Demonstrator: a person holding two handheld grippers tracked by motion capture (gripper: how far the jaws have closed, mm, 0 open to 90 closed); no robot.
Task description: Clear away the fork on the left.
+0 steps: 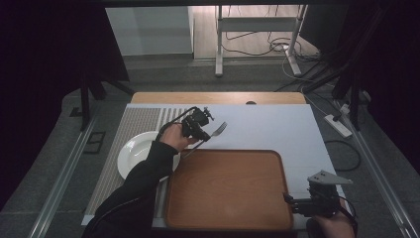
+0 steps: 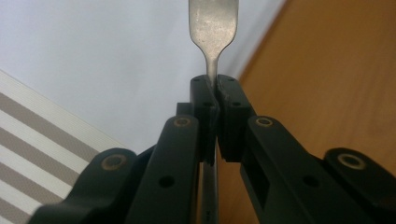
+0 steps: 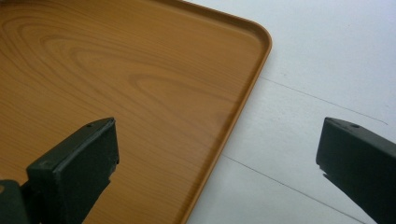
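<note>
Right tongs nearest, spread wide and empty at tray's near right corner. Left tongs clamped on fork at its neck, held above tray's far left corner. Judged light, stiff, slick metal; thin handle likely to pivot.

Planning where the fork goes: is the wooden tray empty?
Empty: the wooden tray has a bare surface; the fork is clamped in the left gripper.
</note>
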